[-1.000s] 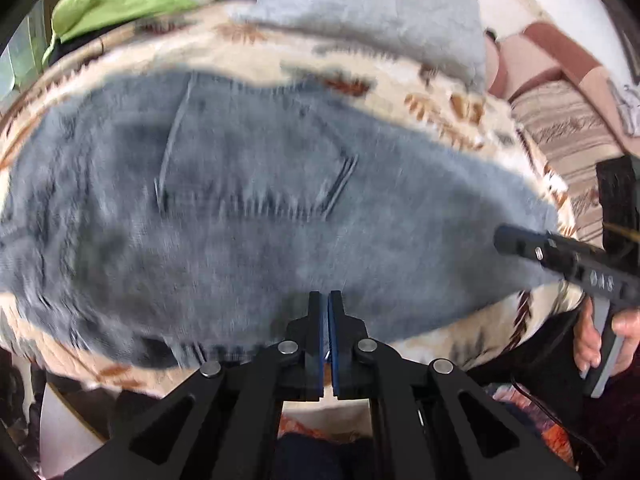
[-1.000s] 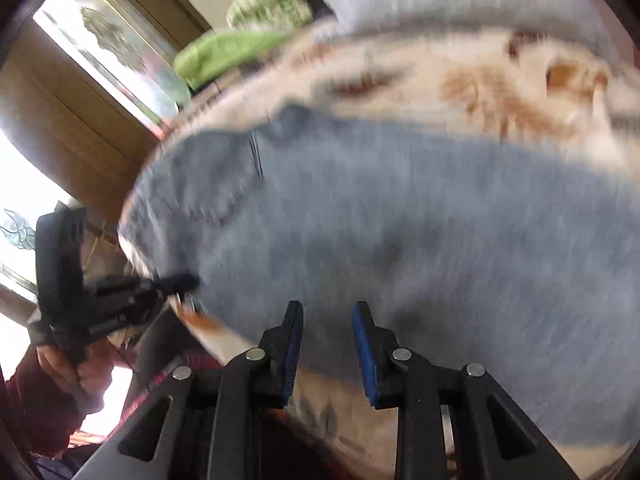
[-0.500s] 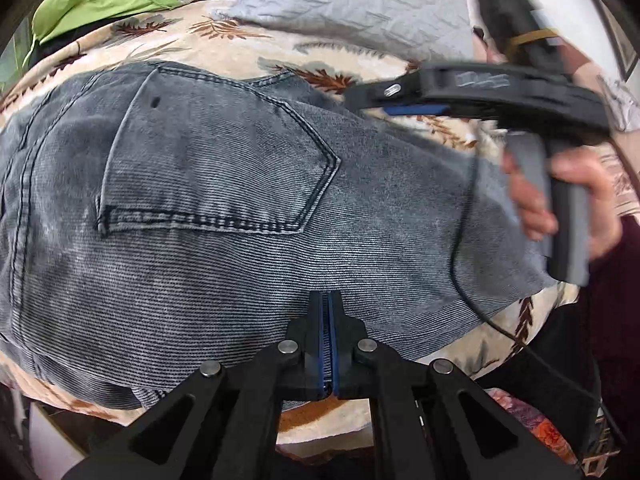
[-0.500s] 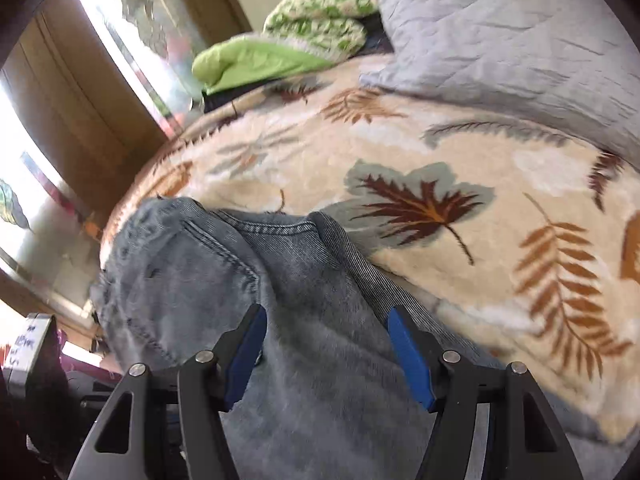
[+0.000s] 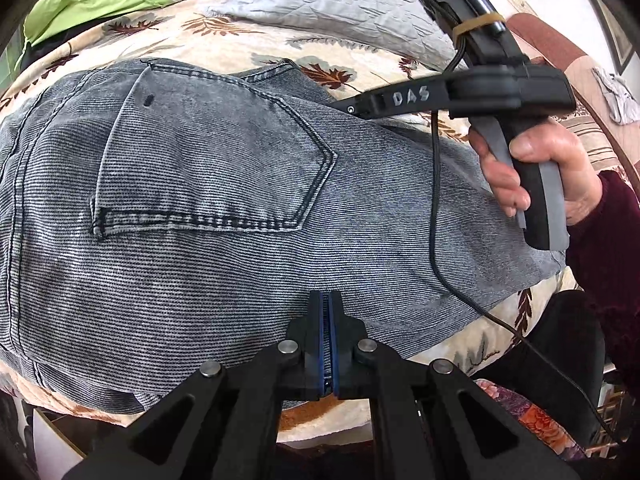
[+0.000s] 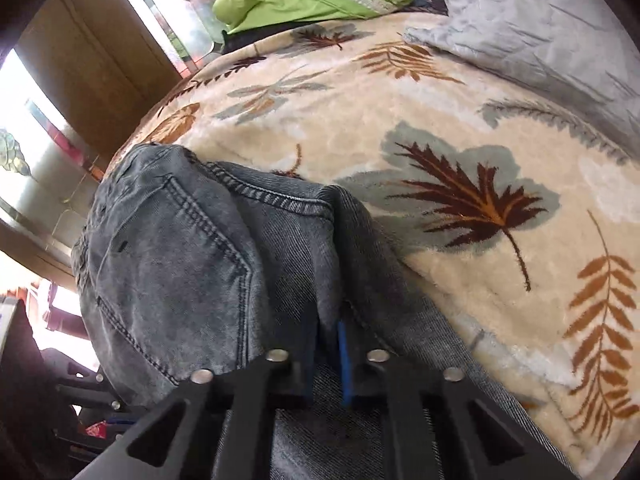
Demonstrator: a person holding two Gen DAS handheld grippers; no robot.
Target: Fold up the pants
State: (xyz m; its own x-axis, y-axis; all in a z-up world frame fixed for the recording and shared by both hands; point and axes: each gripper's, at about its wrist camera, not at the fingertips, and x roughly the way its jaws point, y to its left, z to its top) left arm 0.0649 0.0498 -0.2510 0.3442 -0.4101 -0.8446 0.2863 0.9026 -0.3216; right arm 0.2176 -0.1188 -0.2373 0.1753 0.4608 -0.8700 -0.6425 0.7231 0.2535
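Right gripper (image 6: 326,354) now clamped on one pants (image 5: 224,216); left gripper (image 5: 329,344) pinching too.

Grey denim pants (image 5: 224,216), back pocket up, on leaf-print blanket (image 6: 440,128)

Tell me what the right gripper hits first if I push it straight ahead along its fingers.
Denim at once: the right gripper is already shut on a raised fold of the jeans. Past that ridge probably lies the leaf-print blanket, though depth is hard to judge.
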